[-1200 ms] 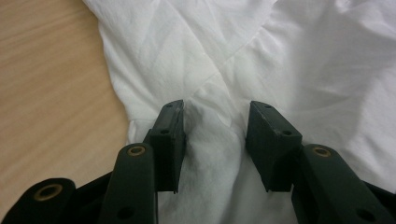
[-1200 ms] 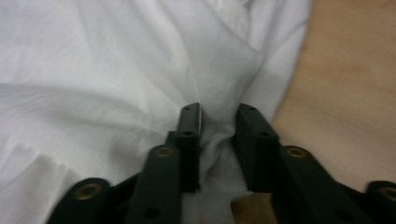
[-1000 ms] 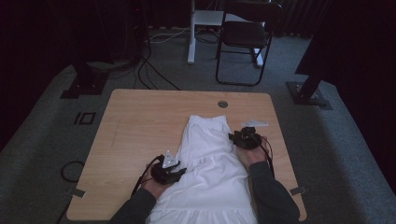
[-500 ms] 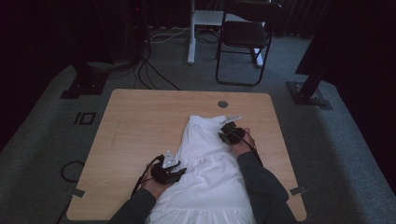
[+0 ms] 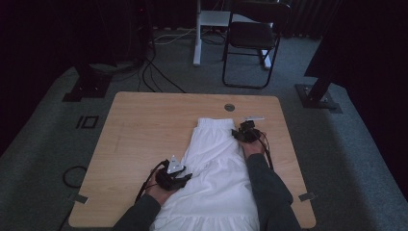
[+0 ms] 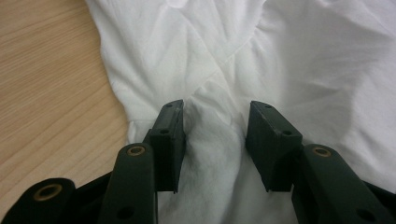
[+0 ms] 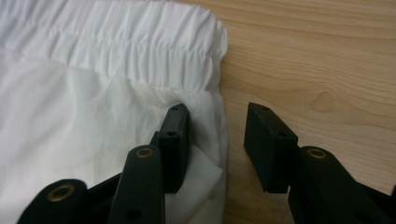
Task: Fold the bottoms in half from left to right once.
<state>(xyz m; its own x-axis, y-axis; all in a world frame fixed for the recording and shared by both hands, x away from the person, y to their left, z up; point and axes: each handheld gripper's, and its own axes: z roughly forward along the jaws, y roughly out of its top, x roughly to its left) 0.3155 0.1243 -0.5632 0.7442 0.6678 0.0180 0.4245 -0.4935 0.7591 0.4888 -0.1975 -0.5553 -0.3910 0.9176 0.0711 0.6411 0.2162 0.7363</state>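
Observation:
A white skirt (image 5: 216,163) lies flat on the wooden table (image 5: 144,130), its gathered waistband (image 5: 214,123) at the far end. My left gripper (image 5: 186,177) rests at the skirt's left edge. In the left gripper view its jaws (image 6: 215,109) pinch a raised fold of the cloth (image 6: 280,56). My right gripper (image 5: 243,131) sits at the skirt's right edge just below the waistband (image 7: 130,42). Its jaws (image 7: 217,112) have just been opening: one fingertip (image 7: 173,130) rests on the cloth, the other stands over bare wood (image 7: 317,56), and the hem edge lies loose between them.
A round cable hole (image 5: 229,107) is set in the table near its far edge. Beyond the table stand a black chair (image 5: 252,38), a white post (image 5: 197,43) and two stand bases (image 5: 317,94) on grey carpet with cables (image 5: 159,72).
My right gripper has shifted along the skirt's right edge toward the waistband and stands lower. The left gripper and its fold of cloth have kept still.

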